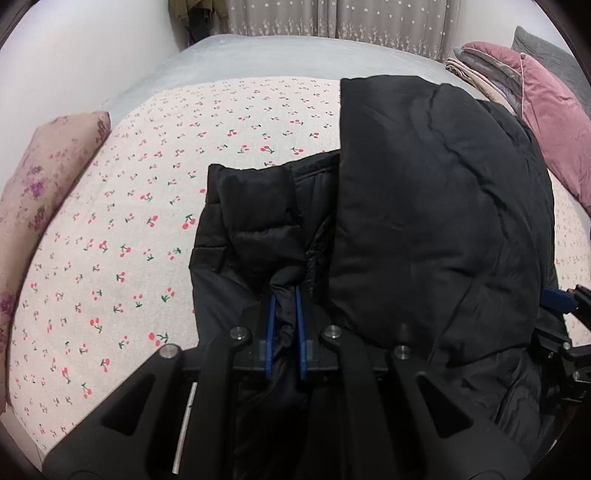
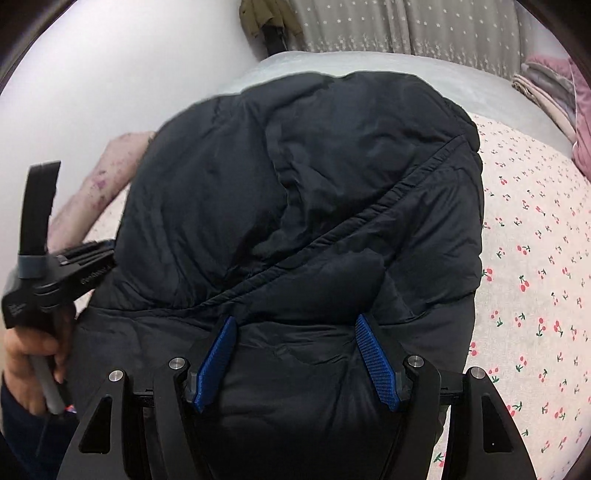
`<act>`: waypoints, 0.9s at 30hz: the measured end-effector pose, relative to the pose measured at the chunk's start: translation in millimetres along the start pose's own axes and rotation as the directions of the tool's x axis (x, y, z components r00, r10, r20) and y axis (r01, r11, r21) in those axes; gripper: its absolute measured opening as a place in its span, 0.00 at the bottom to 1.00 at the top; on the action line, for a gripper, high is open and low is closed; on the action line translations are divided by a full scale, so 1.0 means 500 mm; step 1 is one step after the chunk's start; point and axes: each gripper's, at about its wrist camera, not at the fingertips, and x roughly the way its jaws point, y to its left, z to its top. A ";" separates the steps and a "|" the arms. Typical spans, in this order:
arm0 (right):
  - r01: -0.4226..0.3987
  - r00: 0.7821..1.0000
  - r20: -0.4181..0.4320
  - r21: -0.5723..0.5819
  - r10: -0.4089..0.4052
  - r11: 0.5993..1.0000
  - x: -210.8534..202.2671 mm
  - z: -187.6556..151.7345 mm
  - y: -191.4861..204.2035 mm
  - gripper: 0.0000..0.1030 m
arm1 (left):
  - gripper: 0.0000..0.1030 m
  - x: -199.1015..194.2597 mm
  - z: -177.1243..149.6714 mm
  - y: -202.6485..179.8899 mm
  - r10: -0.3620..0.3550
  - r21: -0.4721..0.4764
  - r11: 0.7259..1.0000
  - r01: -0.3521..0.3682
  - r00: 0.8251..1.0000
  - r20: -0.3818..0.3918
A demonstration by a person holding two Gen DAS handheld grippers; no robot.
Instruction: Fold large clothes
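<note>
A large black puffer jacket (image 1: 424,221) lies partly folded on the cherry-print bedsheet (image 1: 129,221). My left gripper (image 1: 285,295) is shut on a bunched edge of the jacket between its blue pads. In the right wrist view the jacket (image 2: 295,184) fills the middle. My right gripper (image 2: 295,321) is open, its blue pads (image 2: 376,362) spread either side of a thick fold of the jacket, which bulges between them. The left gripper's body (image 2: 40,273) and the hand holding it show at the left of the right wrist view.
A floral pillow (image 1: 40,184) lies at the bed's left edge. Pink and grey cushions (image 1: 546,110) are stacked at the far right. A grey blanket (image 1: 258,55) covers the far end of the bed, with curtains (image 1: 332,18) behind.
</note>
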 end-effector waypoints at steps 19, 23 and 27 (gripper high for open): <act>0.001 0.987 0.161 0.098 -0.017 0.995 -0.159 -0.035 -0.058 0.70 | 0.59 -0.084 -0.021 0.037 0.020 -0.044 0.999 -0.018 0.998 0.062; -0.065 0.980 0.198 0.215 0.022 0.975 -0.206 -0.015 -0.124 0.78 | 0.65 -0.069 -0.022 0.076 -0.019 -0.108 0.994 0.020 1.000 0.010; -0.257 0.962 0.206 0.439 0.182 0.861 -0.179 -0.037 -0.214 0.80 | 0.70 -0.050 -0.038 0.114 -0.146 -0.205 0.970 0.134 0.988 -0.045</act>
